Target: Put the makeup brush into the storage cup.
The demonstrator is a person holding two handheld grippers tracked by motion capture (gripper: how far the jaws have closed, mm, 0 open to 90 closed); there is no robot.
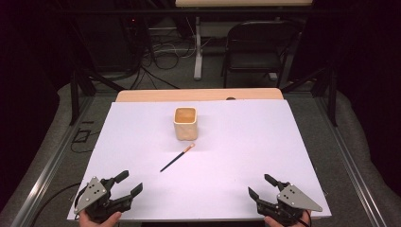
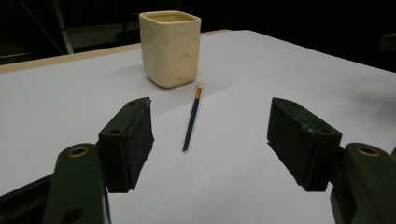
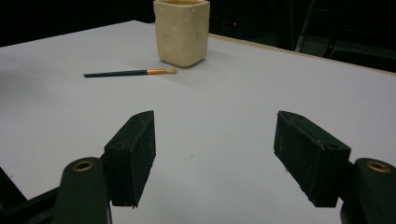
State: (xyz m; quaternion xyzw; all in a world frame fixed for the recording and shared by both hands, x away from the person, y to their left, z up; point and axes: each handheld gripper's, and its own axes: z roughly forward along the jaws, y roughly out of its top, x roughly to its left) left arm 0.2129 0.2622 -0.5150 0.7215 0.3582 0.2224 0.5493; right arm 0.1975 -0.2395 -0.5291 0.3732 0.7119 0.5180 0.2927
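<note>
lying flat mid-sheet, thin dark-handled paintbrush (image 1: 177,158) has its pale tip just beside the cream square ceramic cup (image 1: 185,123), handle free for pickup. left gripper (image 1: 129,183) and right gripper (image 1: 260,186) wait near the white table sheet (image 1: 246,142) front edge, jaws wide, empty.

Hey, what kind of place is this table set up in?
Probably a lab or studio recording rig, not a home: a white board on a wooden table, black curtains around a metal frame, loose cables on the floor and a folding chair behind.
</note>
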